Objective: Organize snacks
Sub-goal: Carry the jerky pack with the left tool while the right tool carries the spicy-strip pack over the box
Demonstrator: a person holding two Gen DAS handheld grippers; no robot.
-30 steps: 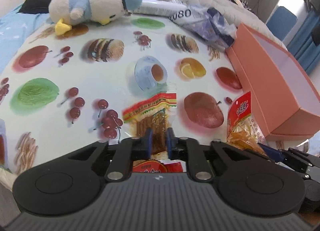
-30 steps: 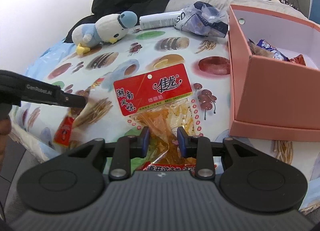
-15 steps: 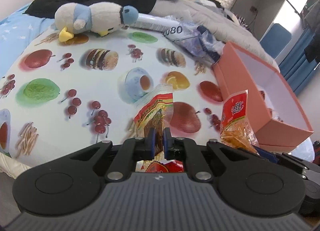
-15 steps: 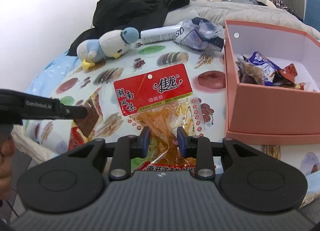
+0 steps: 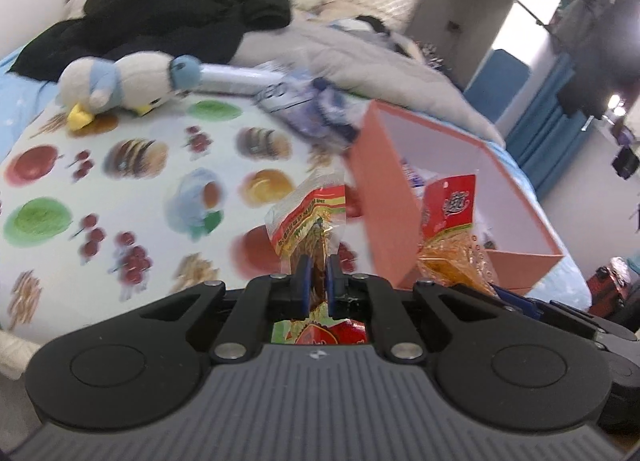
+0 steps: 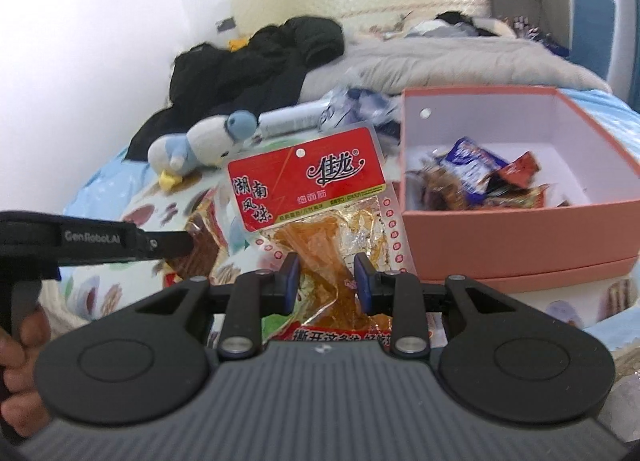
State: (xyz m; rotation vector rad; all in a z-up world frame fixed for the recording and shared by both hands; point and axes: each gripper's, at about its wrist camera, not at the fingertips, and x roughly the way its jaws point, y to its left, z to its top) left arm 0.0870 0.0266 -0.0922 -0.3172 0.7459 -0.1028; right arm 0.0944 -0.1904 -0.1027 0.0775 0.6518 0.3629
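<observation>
My left gripper point(image 5: 315, 281) is shut on a clear snack packet with a red and yellow top point(image 5: 310, 221), held above the printed tablecloth point(image 5: 132, 181), left of the pink box point(image 5: 384, 213). My right gripper point(image 6: 325, 283) is shut on a packet of orange strips with a red label point(image 6: 308, 185), held in the air left of the pink box point(image 6: 516, 237). That packet also shows in the left wrist view point(image 5: 450, 229) in front of the box. The box holds several wrapped snacks point(image 6: 480, 177).
A plush penguin point(image 5: 128, 89) lies at the table's far side beside a white tube point(image 5: 232, 75) and a crumpled blue bag point(image 5: 316, 109). Black clothing point(image 5: 168, 25) and a grey duvet point(image 5: 380, 57) lie on the bed behind. The left handle point(image 6: 92, 241) crosses the right wrist view.
Both grippers have lifted their packets off the table and moved right toward the pink box. The box interior now shows in both views.
</observation>
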